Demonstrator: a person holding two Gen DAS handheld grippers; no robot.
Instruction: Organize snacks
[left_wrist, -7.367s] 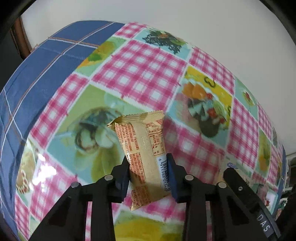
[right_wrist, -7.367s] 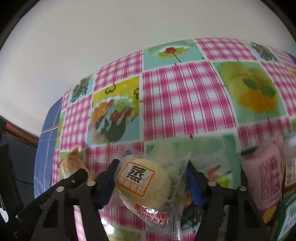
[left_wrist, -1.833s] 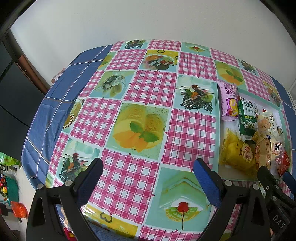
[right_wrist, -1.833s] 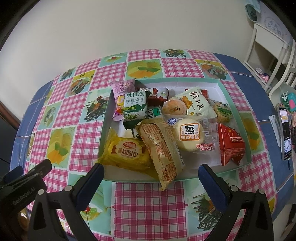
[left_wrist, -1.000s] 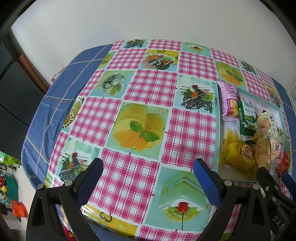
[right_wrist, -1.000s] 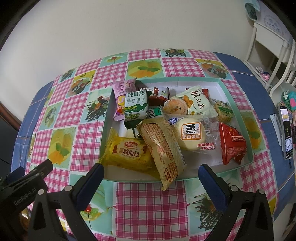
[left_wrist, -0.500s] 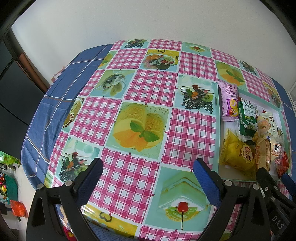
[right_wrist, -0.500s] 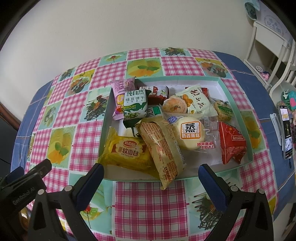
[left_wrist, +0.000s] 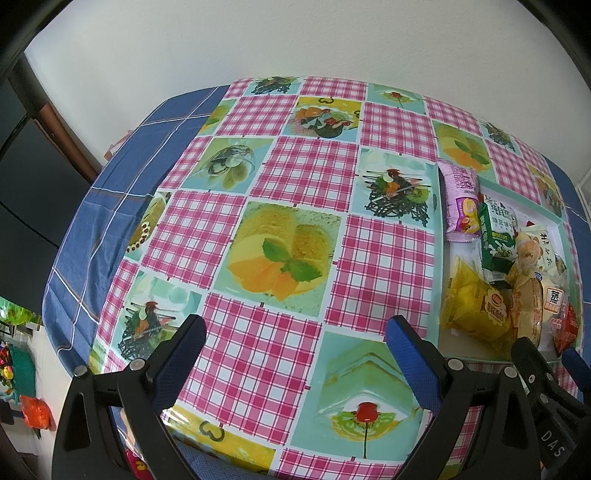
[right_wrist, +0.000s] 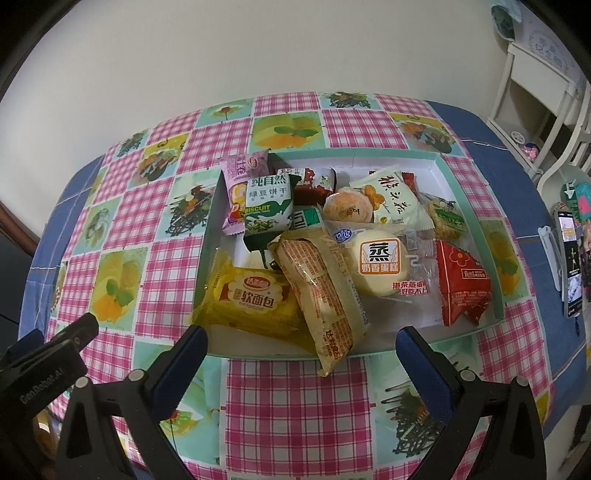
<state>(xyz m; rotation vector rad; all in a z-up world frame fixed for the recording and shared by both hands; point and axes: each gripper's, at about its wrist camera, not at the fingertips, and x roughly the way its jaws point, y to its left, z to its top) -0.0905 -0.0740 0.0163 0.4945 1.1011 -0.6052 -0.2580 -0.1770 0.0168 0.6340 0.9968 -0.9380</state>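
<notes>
The left gripper (left_wrist: 295, 354) hangs spread wide and empty over the checked tablecloth (left_wrist: 303, 173), left of the tray (right_wrist: 491, 258). In the tray lie a yellow bread pack (right_wrist: 251, 299), long axis across, and a tan pack (right_wrist: 325, 291) running front to back, its near end poking over the front rim, with a round cake (right_wrist: 382, 264) and red packet (right_wrist: 463, 284) to the right. The right gripper (right_wrist: 301, 358) hovers before the tray, wide apart, holding nothing.

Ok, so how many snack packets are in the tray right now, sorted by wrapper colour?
Purple packet: 1
Green packets: 2
Red packets: 2
White packet: 1
Yellow packet: 1
Tan packet: 1
Clear-wrapped round cakes: 3
Total: 11 that can be told apart; the pile may hide more.
</notes>
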